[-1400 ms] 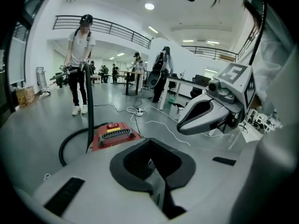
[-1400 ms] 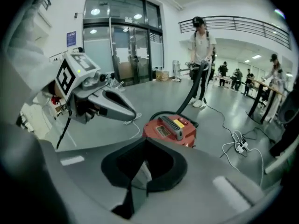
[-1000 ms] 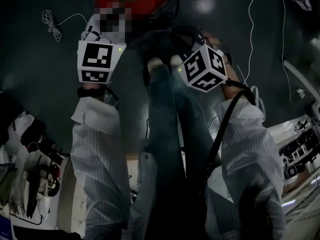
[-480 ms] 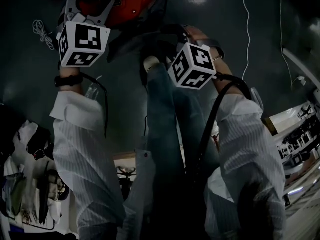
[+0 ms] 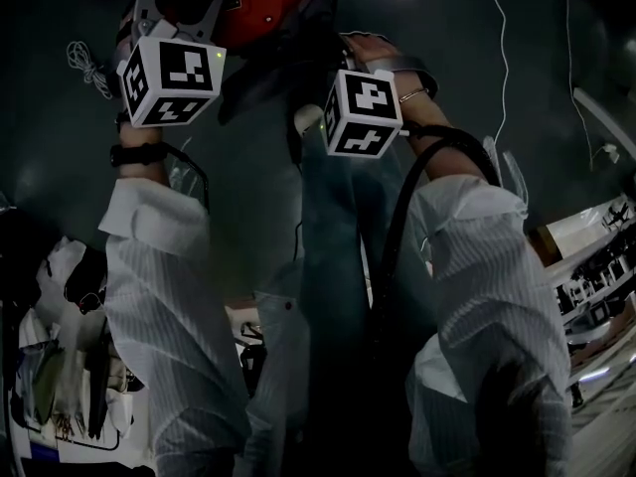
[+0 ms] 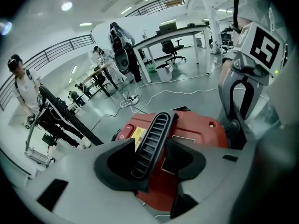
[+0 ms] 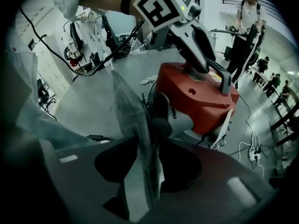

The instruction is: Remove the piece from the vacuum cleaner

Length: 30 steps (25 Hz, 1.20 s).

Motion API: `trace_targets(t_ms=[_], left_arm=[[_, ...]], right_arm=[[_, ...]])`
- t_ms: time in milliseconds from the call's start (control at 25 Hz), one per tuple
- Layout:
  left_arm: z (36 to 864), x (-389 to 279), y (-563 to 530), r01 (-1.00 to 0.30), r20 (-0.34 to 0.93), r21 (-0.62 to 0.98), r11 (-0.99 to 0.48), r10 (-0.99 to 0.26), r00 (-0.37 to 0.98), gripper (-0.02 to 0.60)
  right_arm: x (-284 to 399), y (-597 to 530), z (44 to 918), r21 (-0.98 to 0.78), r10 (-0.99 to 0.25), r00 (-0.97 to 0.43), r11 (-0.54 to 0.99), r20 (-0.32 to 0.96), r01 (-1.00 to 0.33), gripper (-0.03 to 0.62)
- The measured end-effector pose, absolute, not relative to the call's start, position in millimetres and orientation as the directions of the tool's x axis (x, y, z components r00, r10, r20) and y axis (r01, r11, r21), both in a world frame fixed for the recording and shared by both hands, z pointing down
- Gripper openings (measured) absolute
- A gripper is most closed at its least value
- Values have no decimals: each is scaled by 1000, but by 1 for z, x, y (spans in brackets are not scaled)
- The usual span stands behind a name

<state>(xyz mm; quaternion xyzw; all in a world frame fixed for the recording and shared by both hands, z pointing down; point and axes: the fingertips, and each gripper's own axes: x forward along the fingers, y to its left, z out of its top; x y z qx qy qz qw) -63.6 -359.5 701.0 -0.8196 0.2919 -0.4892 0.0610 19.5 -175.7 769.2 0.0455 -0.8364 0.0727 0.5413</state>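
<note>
A red vacuum cleaner [image 6: 196,136] stands on the grey floor, at the top of the head view [image 5: 248,8]. Its black ribbed handle [image 6: 152,141] lies between the jaws of my left gripper [image 6: 149,160]. Those jaws are closing, with a thin gap still showing on the right side. My right gripper [image 7: 147,164] sits low beside the vacuum's red body [image 7: 196,94], jaws opening wide. A thin translucent plastic sheet [image 7: 133,120] hangs loose between them. Just beyond it is a black fitting [image 7: 159,111] on the vacuum's side. The right gripper view shows the left gripper's fingers [image 7: 198,45] straddling the handle.
The person's legs in jeans [image 5: 328,266] stand right behind the vacuum. Cables [image 6: 135,97] and a power strip [image 7: 254,153] lie on the floor. People [image 6: 21,83] stand further off, near desks and a chair [image 6: 173,48]. A coiled white cord [image 5: 84,63] lies to the left.
Both grippers have moved forward to the vacuum cleaner. The left one rose to the red body's top; the right marker cube shifted left and turned.
</note>
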Motion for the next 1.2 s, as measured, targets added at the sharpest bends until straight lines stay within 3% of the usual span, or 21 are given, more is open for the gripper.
trace_targets(t_ms=[200,280,360,520,840,1200], left_arm=[[707,-65,-361,-400,764,-436,-806,-566,309,184],[708,-65,-361,-392,764,-452,-801,-575,293,181],[708,-66,-362,-391,765,-456,-800,-576,287,181],[711,-65,-363,-383,772,-461,-800,-574,271,179],[710,-63,-365,-396,774,-448,-802,-570,278,178],[711,-63,-364,-397,771,-445,-803,-569,287,169]], right_arm=[[13,-166,790,-90,47,-357,991,933,-104,108],[14,-163,791,-102,59,-335,989,940,-111,44],[13,-159,790,-127,75,-331,982,941,-139,23],[9,-149,788,-141,83,-345,979,935,-147,21],[9,-127,777,-121,136,-363,991,922,63,25],[8,-117,773,-124,177,-356,978,917,165,25]])
